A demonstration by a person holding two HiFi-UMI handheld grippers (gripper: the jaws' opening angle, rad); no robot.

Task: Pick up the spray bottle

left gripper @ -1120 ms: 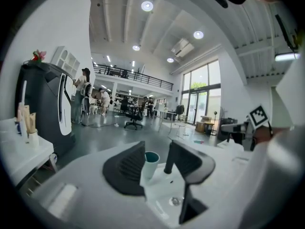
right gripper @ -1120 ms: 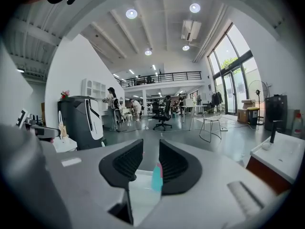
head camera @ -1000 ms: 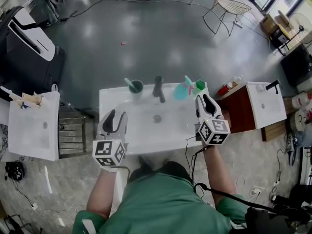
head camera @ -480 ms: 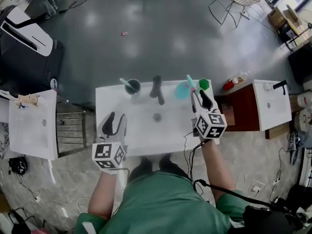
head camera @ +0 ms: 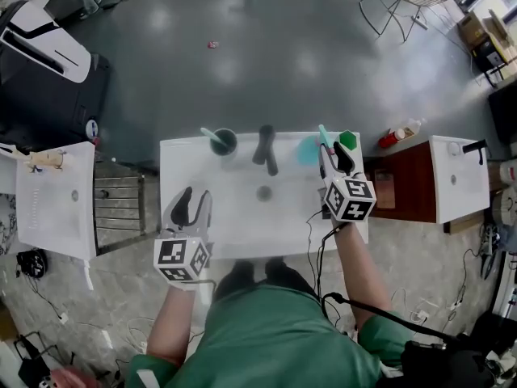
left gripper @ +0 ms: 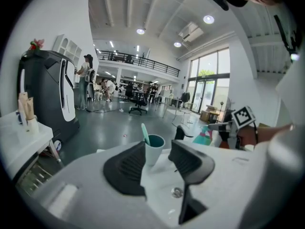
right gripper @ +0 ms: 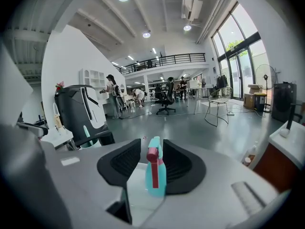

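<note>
1. Teal plastic with a red trigger: the spray bottle (right gripper: 155, 175) stands upright at the far right of the white desk (head camera: 210, 217), near a green object (head camera: 348, 140) at the back corner.
2. I judge the step in hand to be the approach. The right hand-held gripper (head camera: 338, 158) is lined up on the bottle. Its jaws stand wide apart and have just been opening further, and they clamp nothing.
3. In the right gripper view the bottle sits in the middle of the gap between the two dark ribbed pads, and neither pad presses on it. From above, it stands just ahead of the jaw tips and a touch to their left. Whether its body is already inside the gap I cannot tell.
4. The next move calls for easing forward until the pads flank the body below the trigger, then closing squarely and lifting straight up. If one pad touches first, an upright bottle like this could tip over.
5. The left hand-held gripper (head camera: 191, 205) hovers over the near left of the desk, well apart from the bottle. Its jaws are apart, though they have just been closing a little, and they are empty — a cup (head camera: 224, 142) with a toothbrush shows beyond the gap, not in it.
</note>
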